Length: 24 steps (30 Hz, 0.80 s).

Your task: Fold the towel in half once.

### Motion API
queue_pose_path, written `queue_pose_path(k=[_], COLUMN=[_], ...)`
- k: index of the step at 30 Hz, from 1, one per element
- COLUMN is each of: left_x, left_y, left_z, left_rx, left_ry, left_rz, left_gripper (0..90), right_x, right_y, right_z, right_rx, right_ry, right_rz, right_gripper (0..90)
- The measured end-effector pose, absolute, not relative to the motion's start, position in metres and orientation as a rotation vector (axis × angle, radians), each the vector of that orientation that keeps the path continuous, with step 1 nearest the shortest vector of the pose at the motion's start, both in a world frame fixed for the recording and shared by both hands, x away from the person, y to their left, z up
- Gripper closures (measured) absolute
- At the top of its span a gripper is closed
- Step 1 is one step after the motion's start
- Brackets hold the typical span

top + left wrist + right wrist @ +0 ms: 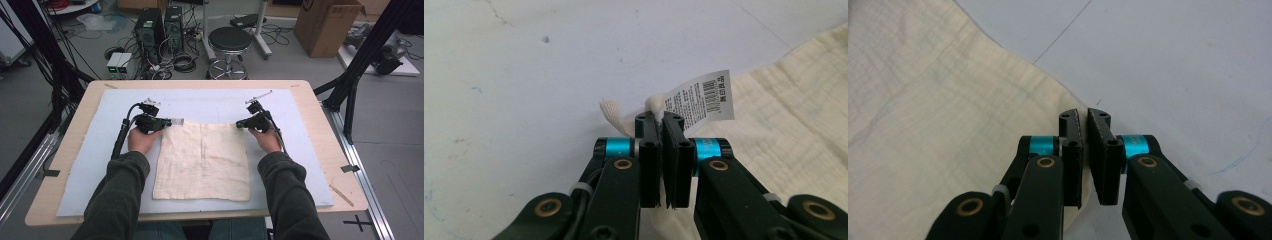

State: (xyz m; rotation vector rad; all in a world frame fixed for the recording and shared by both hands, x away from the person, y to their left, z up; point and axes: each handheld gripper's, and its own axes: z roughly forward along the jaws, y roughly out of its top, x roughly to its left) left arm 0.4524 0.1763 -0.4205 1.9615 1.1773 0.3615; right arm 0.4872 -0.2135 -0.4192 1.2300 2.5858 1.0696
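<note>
Left gripper [161,121], upper left of the high view, is clamped on the far left corner of the cream square muslin cloth [202,160], right by its white barcode tag [700,97] & woven loop [616,119]. Right gripper [241,123] pinches the far right corner, jaws closed w/ fabric between them. Cloth lies flat at frame centre on the pale blue-grey foam mat [100,165]. Prob. light, limp, non-slippery; it'll sag & drape when lifted, so corners are the best hold. Mat covers a light wooden table [65,165]. Upper part of the high view: grey floor, black round stool [229,40], PC towers [150,30], cardboard box [325,25], loose cables.
</note>
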Motion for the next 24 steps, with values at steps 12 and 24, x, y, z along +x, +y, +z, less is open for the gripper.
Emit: queue_pose_path(k=[12, 24], left_x=[0.430, 0.393], left_y=[0.175, 0.179], left_z=[-0.395, -0.387], left_rx=[2.001, 1.954], left_ry=[1.066, 1.009], left_rz=[0.430, 0.491], left_gripper=[86.0, 86.0], right_x=[0.472, 0.446], right_y=[-0.229, -0.242], right_z=[-0.394, -0.381], right_rx=[1.131, 1.033], right_ry=[2.566, 2.544], right_rz=[1.241, 1.323], right_gripper=[84.7, 84.7])
